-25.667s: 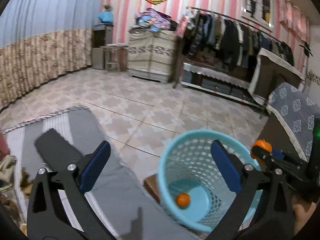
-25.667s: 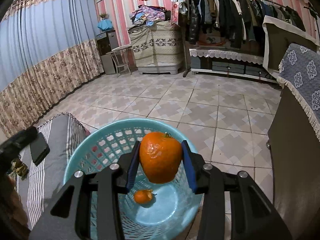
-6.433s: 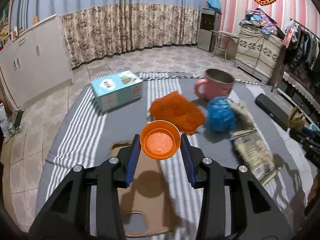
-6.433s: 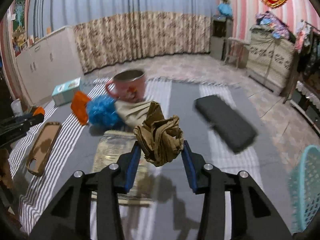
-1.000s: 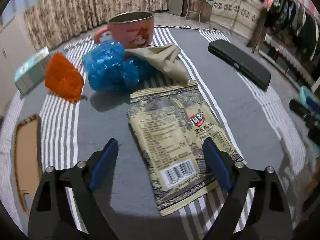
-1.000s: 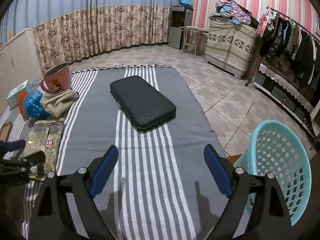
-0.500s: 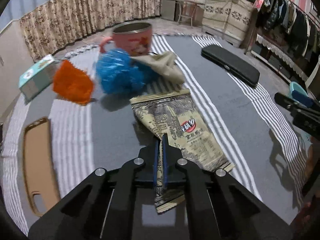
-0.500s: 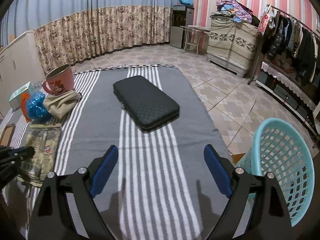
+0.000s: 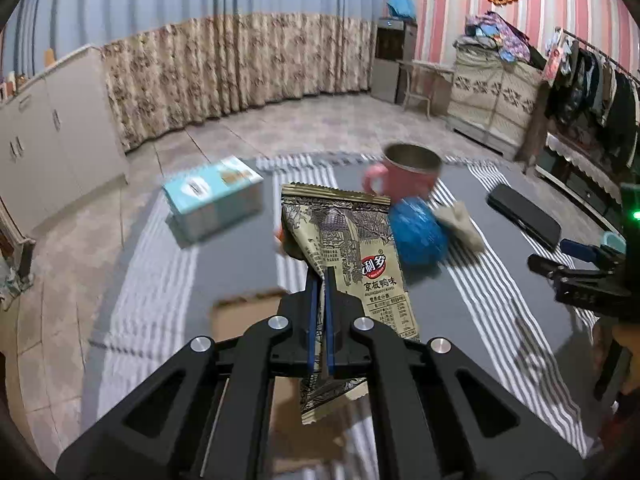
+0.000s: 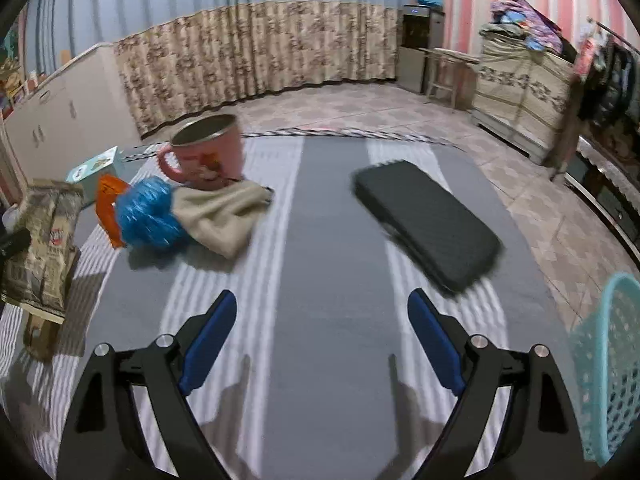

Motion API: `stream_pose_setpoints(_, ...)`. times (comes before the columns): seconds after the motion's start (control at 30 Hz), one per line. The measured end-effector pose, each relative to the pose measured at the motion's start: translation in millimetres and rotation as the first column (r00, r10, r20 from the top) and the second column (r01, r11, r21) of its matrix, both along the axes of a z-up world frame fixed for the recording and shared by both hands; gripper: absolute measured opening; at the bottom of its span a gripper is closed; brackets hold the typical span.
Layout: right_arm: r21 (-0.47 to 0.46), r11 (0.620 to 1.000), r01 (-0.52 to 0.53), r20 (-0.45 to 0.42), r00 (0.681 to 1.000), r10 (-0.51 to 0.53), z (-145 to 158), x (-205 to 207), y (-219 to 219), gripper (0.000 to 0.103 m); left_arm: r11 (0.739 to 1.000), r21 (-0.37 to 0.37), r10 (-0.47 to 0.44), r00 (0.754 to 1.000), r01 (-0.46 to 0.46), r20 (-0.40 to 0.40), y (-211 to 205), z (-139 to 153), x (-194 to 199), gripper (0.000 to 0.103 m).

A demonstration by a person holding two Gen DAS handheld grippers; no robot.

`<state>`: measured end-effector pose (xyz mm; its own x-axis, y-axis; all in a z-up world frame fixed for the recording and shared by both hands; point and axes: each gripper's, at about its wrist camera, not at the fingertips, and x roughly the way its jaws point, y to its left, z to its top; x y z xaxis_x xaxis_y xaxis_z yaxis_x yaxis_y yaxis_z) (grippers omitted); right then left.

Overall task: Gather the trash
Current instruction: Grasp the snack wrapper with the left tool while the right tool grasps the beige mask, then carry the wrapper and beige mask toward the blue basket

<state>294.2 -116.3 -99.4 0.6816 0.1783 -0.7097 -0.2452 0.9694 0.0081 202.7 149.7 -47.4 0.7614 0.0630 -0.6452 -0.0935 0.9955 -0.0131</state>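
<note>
My left gripper (image 9: 320, 280) is shut on a brown printed snack wrapper (image 9: 352, 256) and holds it upright above the striped table. The wrapper also shows at the far left of the right wrist view (image 10: 40, 248). My right gripper (image 10: 320, 320) is open and empty over the grey cloth. A crumpled blue bag (image 10: 150, 216), an orange scrap (image 10: 107, 200) and a beige crumpled paper (image 10: 218, 216) lie together left of it. The turquoise basket (image 10: 608, 368) stands at the right edge.
A pink mug (image 10: 208, 152) stands behind the blue bag. A black case (image 10: 428, 220) lies to the right on the striped cloth (image 10: 328, 240). A teal tissue box (image 9: 212, 200) and a brown board (image 9: 248, 316) lie on the left. Tiled floor surrounds the table.
My left gripper has lifted the snack wrapper off the table and tilted up. My right gripper has swung left toward the blue bag and the mug.
</note>
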Motion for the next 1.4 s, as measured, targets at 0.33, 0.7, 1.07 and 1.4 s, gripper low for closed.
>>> stream_pose_setpoints(0.33,-0.056,0.996,-0.070,-0.034,0.997,0.069,-10.1,34.2,72.0,0.085,0.998,-0.052,0.037,0.999,-0.036,0.002,32.7,-11.6,26.5,0.002)
stream_pose_setpoints(0.7,0.009,0.994,-0.106,-0.048,0.993,0.107,-1.8,42.7,55.0,0.013,0.997,-0.060,0.041,0.999,-0.041,-0.001,34.1,-15.2,29.3,0.002)
stream_pose_setpoints(1.07,0.177,0.984,0.028,0.051,0.998,-0.038,38.7,-15.2,-85.1,0.010,0.997,-0.054,-0.053,0.997,0.056,0.053,-39.1,14.1,20.9,0.002)
stream_pose_setpoints(1.4,0.215,0.929,0.302,0.079,0.943,-0.324,59.7,-88.5,-258.4,0.010,0.958,-0.079,-0.269,0.960,0.275,0.076,-184.8,14.5,29.1,0.002)
